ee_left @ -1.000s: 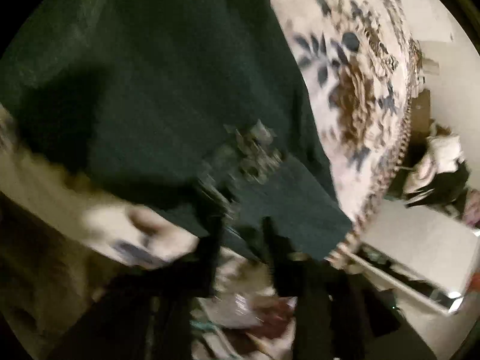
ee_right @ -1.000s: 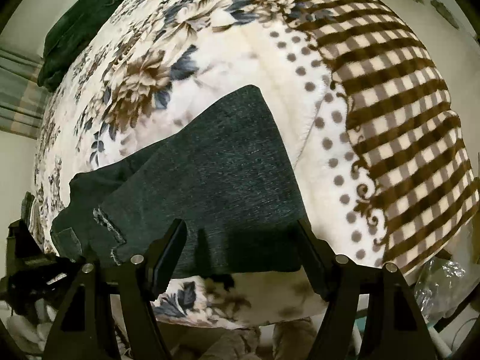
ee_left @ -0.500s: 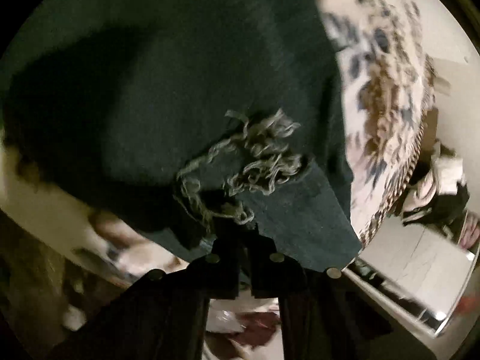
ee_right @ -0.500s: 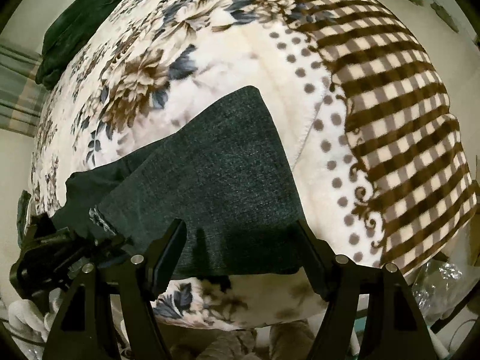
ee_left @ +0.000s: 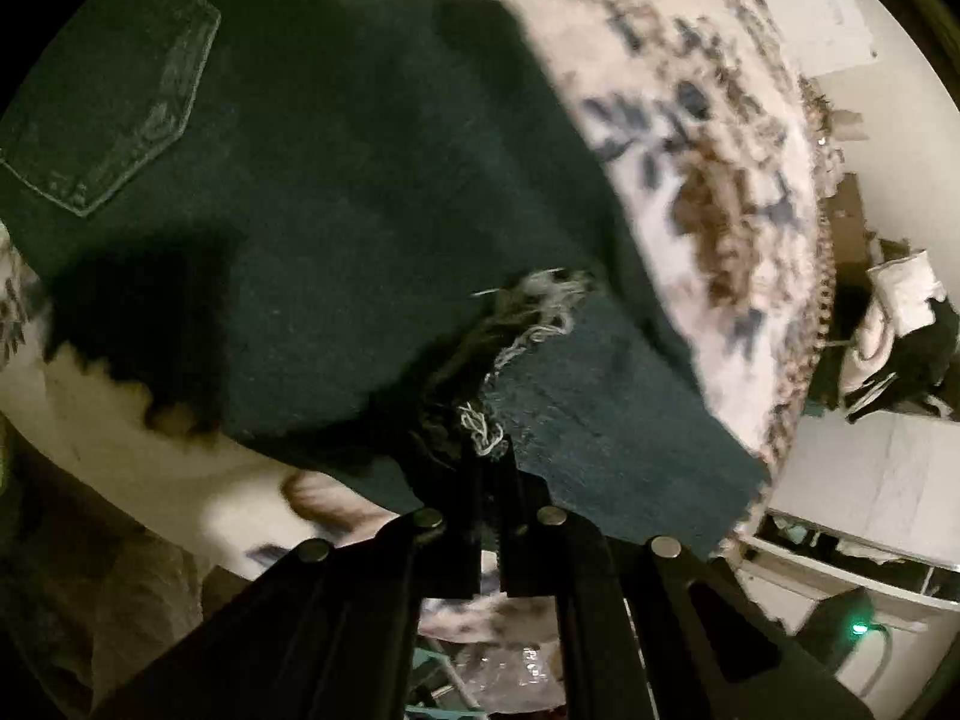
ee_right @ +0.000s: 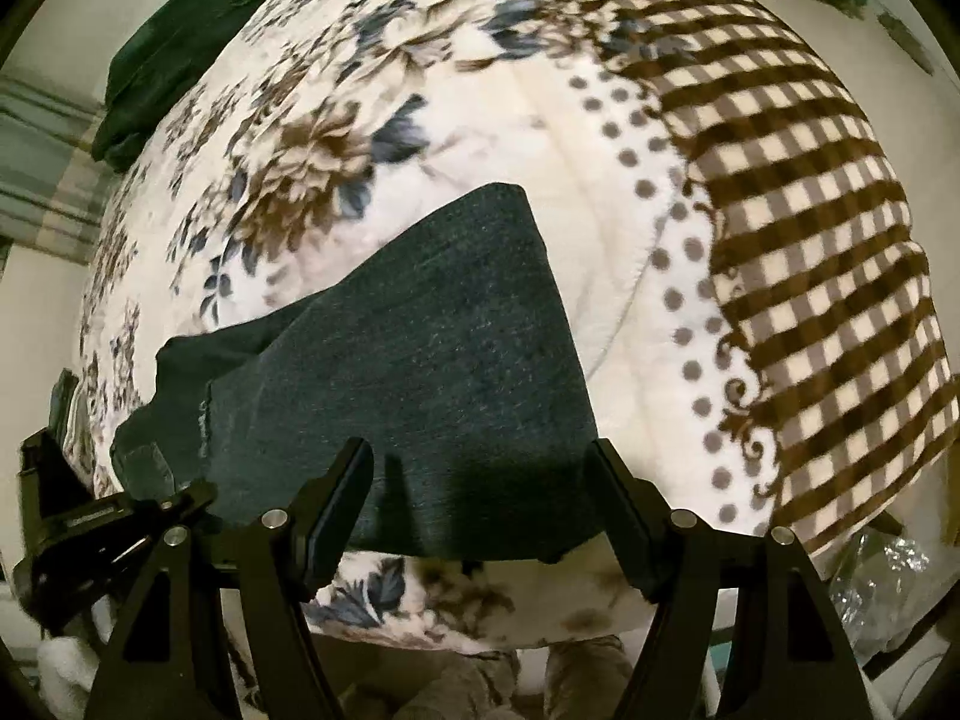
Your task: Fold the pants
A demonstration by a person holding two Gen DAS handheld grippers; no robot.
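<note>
Dark green-black denim pants (ee_right: 420,360) lie folded on a floral blanket. In the left wrist view the pants (ee_left: 312,228) fill the frame, with a back pocket (ee_left: 114,84) at upper left and a frayed hem (ee_left: 528,324) near the middle. My left gripper (ee_left: 489,468) is shut on the pants at the frayed hem. My right gripper (ee_right: 480,474) is open, its fingers standing over the near edge of the pants. The left gripper (ee_right: 108,528) also shows at the lower left of the right wrist view.
The floral blanket (ee_right: 336,138) covers the bed, with a brown checked section (ee_right: 798,228) at right. A dark green garment (ee_right: 180,60) lies at the far corner. White furniture (ee_left: 870,480) and piled clothes (ee_left: 900,312) stand beyond the bed edge.
My left gripper closed on the frayed hem and carried it over the pants, so the pocket end came into view. My right gripper stayed open in place.
</note>
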